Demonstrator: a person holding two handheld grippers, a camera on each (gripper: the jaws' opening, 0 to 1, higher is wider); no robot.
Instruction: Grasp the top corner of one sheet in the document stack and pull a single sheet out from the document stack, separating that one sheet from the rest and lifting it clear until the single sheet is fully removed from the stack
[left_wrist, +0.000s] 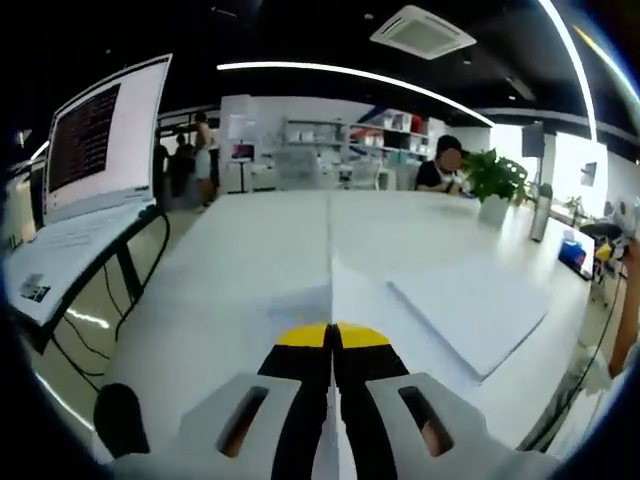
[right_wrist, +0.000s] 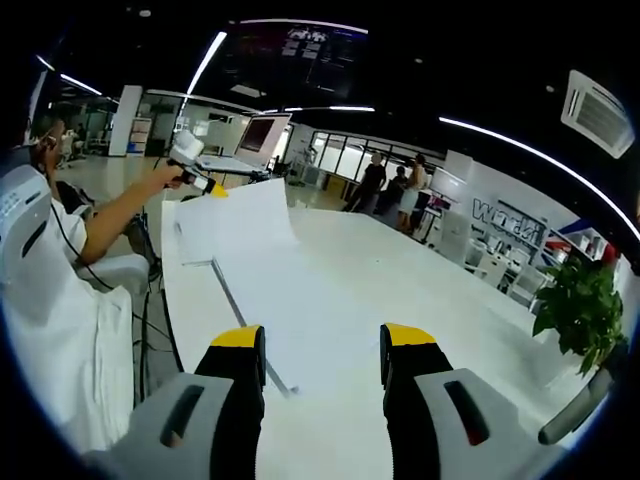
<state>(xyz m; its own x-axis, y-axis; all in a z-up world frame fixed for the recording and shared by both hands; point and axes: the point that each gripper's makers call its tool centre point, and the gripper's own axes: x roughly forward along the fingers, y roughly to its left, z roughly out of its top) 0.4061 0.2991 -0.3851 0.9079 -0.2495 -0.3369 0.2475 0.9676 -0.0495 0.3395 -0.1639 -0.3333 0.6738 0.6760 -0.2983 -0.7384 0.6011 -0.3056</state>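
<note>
L gripper (left_wrist: 331, 335) clamped on white sheet (right_wrist: 245, 215), lifted, curled; R gripper (right_wrist: 323, 345) apart.

A long white table (left_wrist: 270, 250) runs toward a white back wall with shelves (left_wrist: 385, 135) at 12 o'clock. Light strips (left_wrist: 350, 75) and an air-conditioning vent (left_wrist: 422, 31) cross the dark ceiling. A potted plant (right_wrist: 580, 305) stands at 3 o'clock, windows (right_wrist: 340, 158) beyond.

I see bright ceiling strip lights (left_wrist: 350, 75) washing the white tabletop (left_wrist: 250, 260) nearly featureless; windows (left_wrist: 570, 165) glare, edges bend strongly, and the far background is soft.
</note>
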